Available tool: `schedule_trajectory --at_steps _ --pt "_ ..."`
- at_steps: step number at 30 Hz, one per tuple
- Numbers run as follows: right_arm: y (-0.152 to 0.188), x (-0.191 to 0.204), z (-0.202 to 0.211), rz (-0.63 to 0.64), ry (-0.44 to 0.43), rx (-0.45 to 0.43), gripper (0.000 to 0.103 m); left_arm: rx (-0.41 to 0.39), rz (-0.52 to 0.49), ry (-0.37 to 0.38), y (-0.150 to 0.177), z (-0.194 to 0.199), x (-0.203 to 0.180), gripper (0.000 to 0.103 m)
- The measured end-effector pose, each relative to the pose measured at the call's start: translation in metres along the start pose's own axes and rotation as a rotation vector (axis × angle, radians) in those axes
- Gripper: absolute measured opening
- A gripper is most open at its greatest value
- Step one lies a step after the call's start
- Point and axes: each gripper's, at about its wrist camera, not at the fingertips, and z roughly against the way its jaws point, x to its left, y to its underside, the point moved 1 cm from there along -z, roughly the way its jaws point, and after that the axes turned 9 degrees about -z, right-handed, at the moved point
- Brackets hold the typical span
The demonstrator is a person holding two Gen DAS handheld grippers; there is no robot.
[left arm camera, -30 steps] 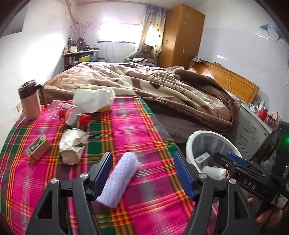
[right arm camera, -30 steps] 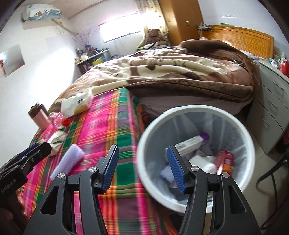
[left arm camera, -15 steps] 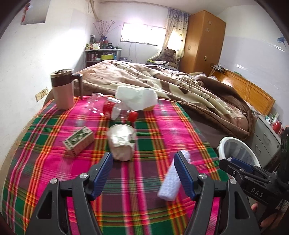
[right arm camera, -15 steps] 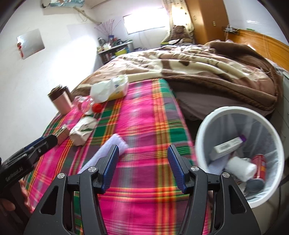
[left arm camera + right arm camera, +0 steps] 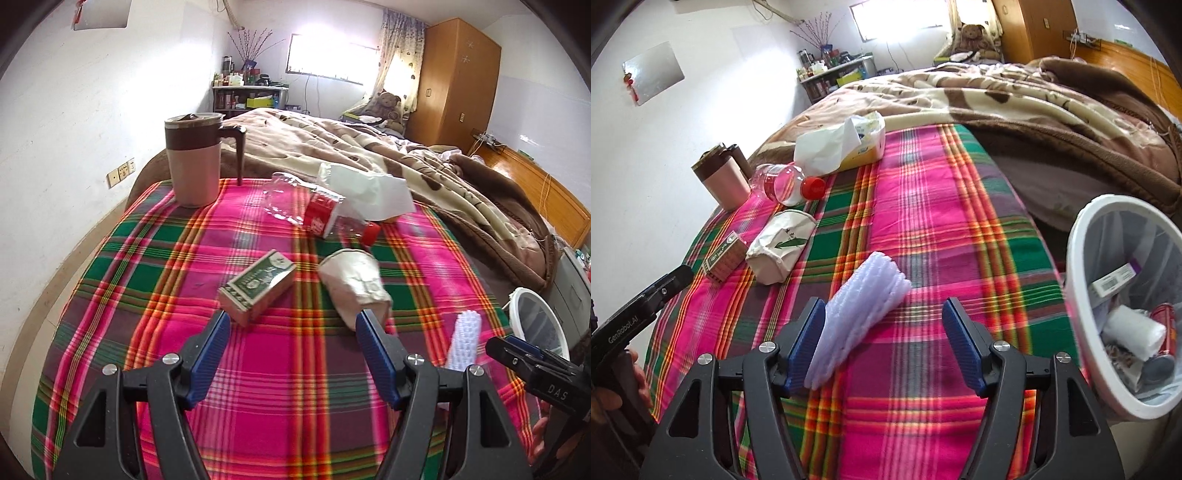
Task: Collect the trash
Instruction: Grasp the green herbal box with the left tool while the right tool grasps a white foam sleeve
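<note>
Left wrist view: the left gripper (image 5: 293,356) stands apart and empty over the plaid cloth (image 5: 155,258), aimed between the green box (image 5: 257,286) and the crushed paper cup (image 5: 354,286) mid-cloth; closing here could catch neither or shove both away.

Right wrist view: the right gripper (image 5: 882,341) is opening, empty; the white foam roll (image 5: 858,317) lies against its left pad near the cloth's front edge, so an off-centre pinch could roll it away; the bin (image 5: 1082,236) waits beyond the right edge.

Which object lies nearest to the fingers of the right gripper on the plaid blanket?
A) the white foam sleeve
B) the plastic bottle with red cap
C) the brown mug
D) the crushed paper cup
A: in the right wrist view the white foam sleeve lies beside the left pad of the right gripper.
</note>
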Motion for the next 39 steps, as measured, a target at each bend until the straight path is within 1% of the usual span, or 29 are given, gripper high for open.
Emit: schedule_trajectory --at_steps 5,13,16,21,26,28,29,33,36,39 --pt "0.001 0.009 -0.012 -0.005 0.001 0.031 0.068 0.026 -0.001 -0.009 -0.002 -0.015 0.017 0.072" --pt "0.002 0.027 -0.029 0.018 0.015 0.056 0.068 0.062 -0.018 0.01 -0.008 -0.038 0.033 0.073" --pt "0.003 0.034 -0.036 0.04 0.03 0.065 0.068 0.078 -0.04 0.022 -0.011 -0.047 0.034 0.076" --pt "0.011 0.045 -0.039 0.115 0.029 0.085 0.068 0.108 -0.077 -0.006 -0.013 -0.059 0.034 0.076" --pt "0.019 0.048 -0.037 0.174 0.093 0.087 0.068 0.147 -0.079 0.006 -0.012 -0.075 0.038 0.076" --pt "0.019 0.045 -0.034 0.175 0.115 0.08 0.068 0.148 -0.094 0.006 -0.013 -0.077 0.037 0.076" --pt "0.019 0.042 -0.032 0.17 0.139 0.076 0.068 0.151 -0.096 0.005 -0.013 -0.079 0.036 0.076" --pt "0.017 0.033 -0.032 0.14 0.169 0.067 0.068 0.162 -0.107 0.012 -0.017 -0.086 0.035 0.076" --pt "0.016 0.034 -0.034 0.148 0.196 0.061 0.068 0.175 -0.116 0.014 -0.017 -0.091 0.033 0.076" --pt "0.016 0.032 -0.034 0.142 0.202 0.052 0.067 0.182 -0.118 0.006 -0.017 -0.095 0.033 0.076"
